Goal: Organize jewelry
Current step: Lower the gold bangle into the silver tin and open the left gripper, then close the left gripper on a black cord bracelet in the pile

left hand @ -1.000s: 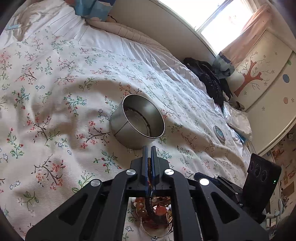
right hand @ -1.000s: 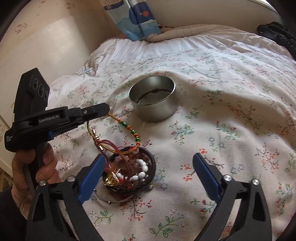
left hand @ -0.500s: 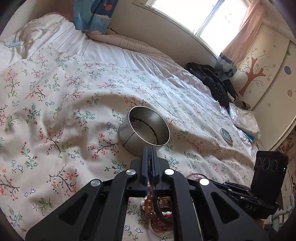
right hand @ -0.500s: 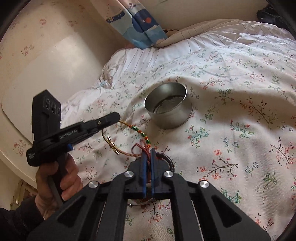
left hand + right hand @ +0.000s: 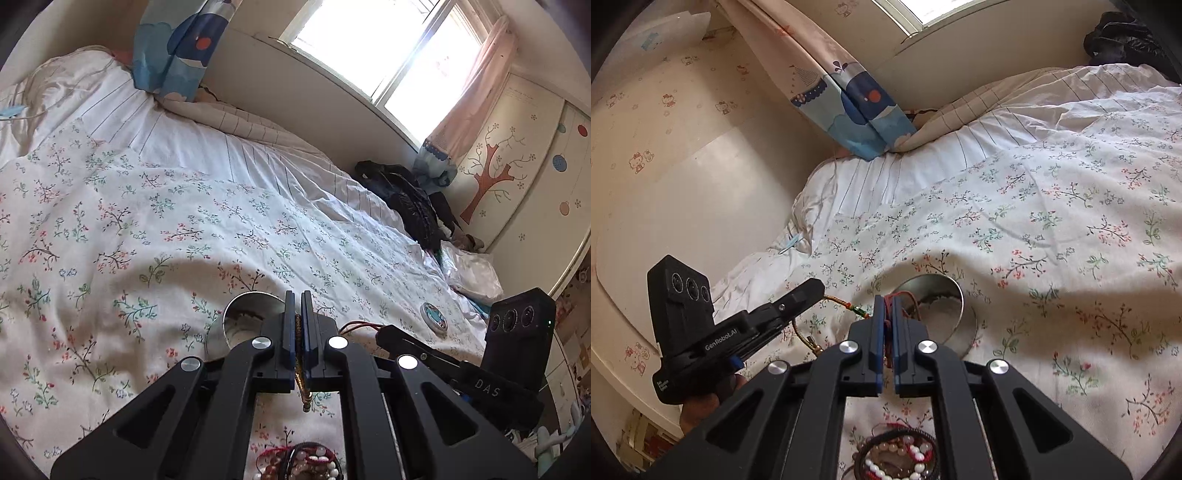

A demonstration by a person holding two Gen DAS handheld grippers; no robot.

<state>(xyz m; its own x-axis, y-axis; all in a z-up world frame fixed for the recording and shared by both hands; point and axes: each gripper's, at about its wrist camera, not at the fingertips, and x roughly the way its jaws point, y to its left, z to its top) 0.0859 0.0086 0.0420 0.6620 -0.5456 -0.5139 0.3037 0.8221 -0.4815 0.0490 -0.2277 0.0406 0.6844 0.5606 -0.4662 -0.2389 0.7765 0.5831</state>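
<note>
Both grippers have lifted up from the pile of beads (image 5: 897,458). The left gripper (image 5: 298,332) pinches the gold cord (image 5: 301,369) — the right gripper (image 5: 885,328) now pinches the red string (image 5: 886,314), just in front of the tin (image 5: 942,314). The tangle can be pulled apart.

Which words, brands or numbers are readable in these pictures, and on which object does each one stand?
"DAS": on the body of the right hand-held gripper, seen from the left wrist view.
"GenRobot.AI": on the body of the left hand-held gripper, seen from the right wrist view.
Small white print lower on that same body: too small to read.
</note>
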